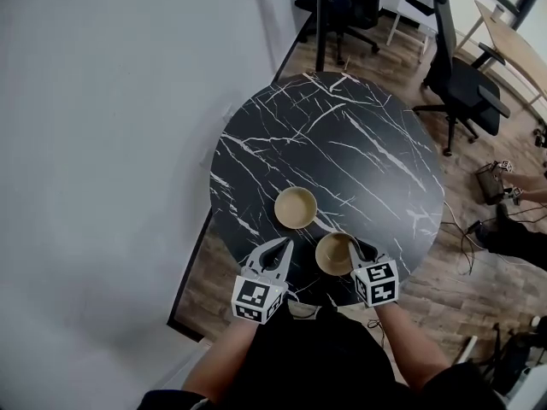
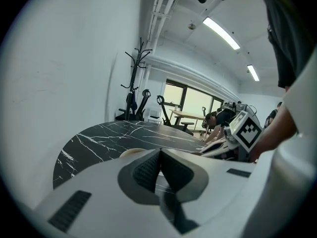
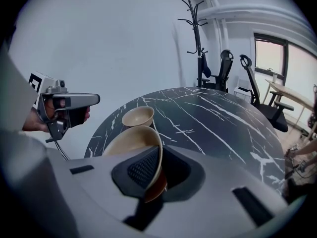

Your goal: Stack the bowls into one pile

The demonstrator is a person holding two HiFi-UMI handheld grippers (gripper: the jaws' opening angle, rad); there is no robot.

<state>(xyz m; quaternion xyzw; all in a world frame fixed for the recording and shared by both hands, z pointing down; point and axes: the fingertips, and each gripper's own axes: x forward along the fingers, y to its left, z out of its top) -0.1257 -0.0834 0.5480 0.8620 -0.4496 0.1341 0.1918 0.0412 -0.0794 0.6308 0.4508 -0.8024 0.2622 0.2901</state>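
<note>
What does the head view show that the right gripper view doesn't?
Only the head view: the marker cube on the right tool. Only the right gripper view: the rim of the near tan round bowl pinched between that tool's jaws, the hooked top of a black coat stand. Both: that bowl, the far tan round bowl, the round black marble table, the left tool, black office chairs.

Showing no readable words, brands, numbers or signs anywhere. Displaying only black-and-white square code patterns, without letters or digits, on the left cube of the left gripper and the right cube of the right gripper, both sitting at the 6 o'clock edge of the desk.
</note>
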